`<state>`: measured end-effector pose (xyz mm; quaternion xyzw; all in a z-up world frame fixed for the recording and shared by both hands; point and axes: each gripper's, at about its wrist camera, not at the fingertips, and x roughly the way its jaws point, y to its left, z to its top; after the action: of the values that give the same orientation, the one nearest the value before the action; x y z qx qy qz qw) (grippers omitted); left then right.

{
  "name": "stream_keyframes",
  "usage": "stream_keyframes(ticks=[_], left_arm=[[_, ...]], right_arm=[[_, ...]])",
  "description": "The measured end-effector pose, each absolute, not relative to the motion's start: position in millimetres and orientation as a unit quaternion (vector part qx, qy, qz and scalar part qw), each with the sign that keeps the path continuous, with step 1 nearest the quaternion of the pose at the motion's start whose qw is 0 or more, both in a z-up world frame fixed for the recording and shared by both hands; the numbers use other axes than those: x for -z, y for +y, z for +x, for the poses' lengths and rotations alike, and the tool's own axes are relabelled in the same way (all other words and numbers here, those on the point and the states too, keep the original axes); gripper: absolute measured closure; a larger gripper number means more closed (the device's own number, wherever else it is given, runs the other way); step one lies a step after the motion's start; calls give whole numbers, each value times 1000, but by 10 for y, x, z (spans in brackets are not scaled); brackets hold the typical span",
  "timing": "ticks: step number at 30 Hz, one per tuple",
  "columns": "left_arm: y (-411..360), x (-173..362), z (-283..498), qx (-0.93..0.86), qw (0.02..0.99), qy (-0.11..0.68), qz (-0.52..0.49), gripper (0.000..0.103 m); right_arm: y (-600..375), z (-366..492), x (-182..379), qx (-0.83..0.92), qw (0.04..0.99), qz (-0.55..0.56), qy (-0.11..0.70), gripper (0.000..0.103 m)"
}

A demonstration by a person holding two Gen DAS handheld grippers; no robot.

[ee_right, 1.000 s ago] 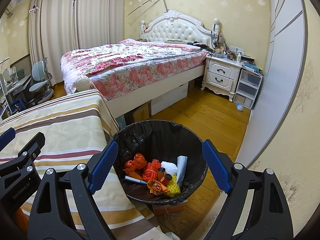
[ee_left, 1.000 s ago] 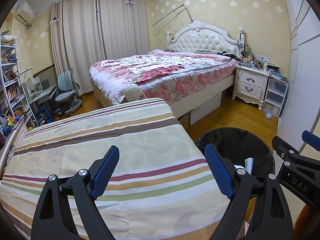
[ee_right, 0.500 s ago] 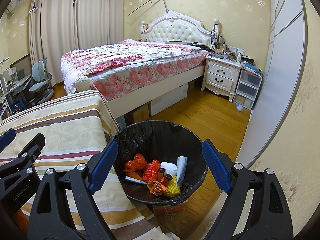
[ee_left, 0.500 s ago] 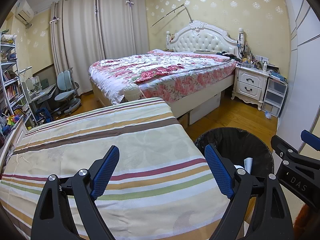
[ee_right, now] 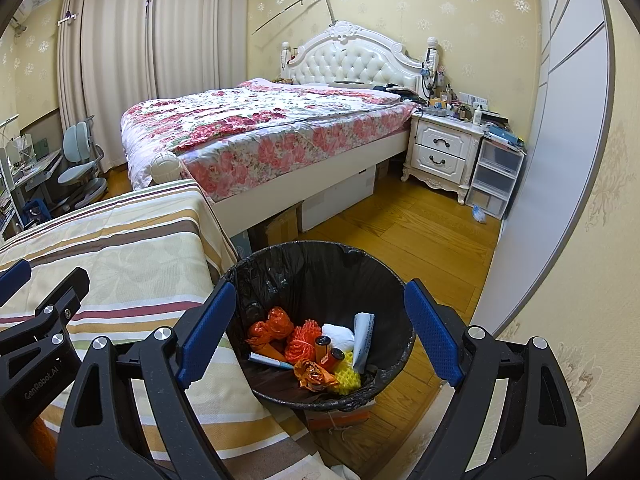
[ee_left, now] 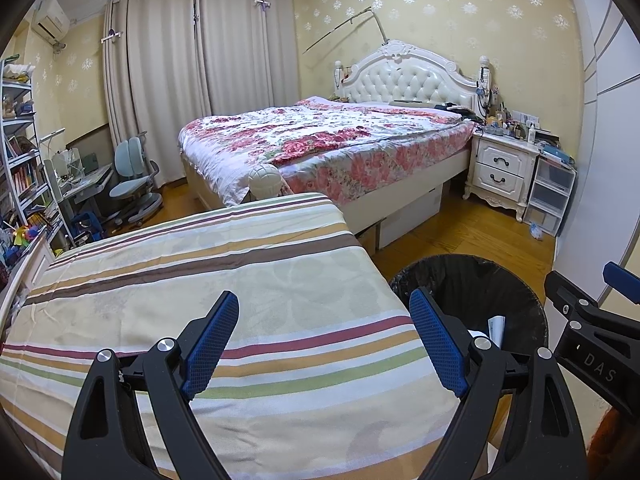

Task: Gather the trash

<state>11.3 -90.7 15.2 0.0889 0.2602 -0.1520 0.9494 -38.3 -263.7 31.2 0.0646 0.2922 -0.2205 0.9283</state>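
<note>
A round bin with a black liner (ee_right: 320, 268) stands on the wood floor beside the striped bed. Inside it lie orange net bags (ee_right: 276, 326), a white wad (ee_right: 338, 334), two small brown bottles (ee_right: 326, 350), a pen (ee_right: 270, 361) and a yellow net (ee_right: 348, 374). My right gripper (ee_right: 318, 334) hovers open above the bin with nothing between its blue pads. My left gripper (ee_left: 326, 342) is open and empty over the striped bedspread (ee_left: 200, 280). In the left wrist view the bin (ee_left: 472, 284) sits to the right, and part of the right gripper's finger (ee_left: 592, 320) shows at the right edge.
A large bed with a floral quilt (ee_left: 320, 140) fills the back. A white nightstand (ee_right: 444, 148) and plastic drawers (ee_right: 496, 176) stand by the right wall. A desk chair (ee_left: 132, 184) and bookshelves (ee_left: 20, 160) are at the left. A wardrobe (ee_right: 552, 160) lines the right side.
</note>
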Motion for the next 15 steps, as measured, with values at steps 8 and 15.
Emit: stream_keyframes(ticks=[8,15], left_arm=[[-949,-144,69,149,951,255,89,18],[-979,-180,1,141,956,239,92,18]], right_arm=[[-2639,-385,-313,220,928,64,293,19],[-2623,-373,-309,220,928,64,294,19]])
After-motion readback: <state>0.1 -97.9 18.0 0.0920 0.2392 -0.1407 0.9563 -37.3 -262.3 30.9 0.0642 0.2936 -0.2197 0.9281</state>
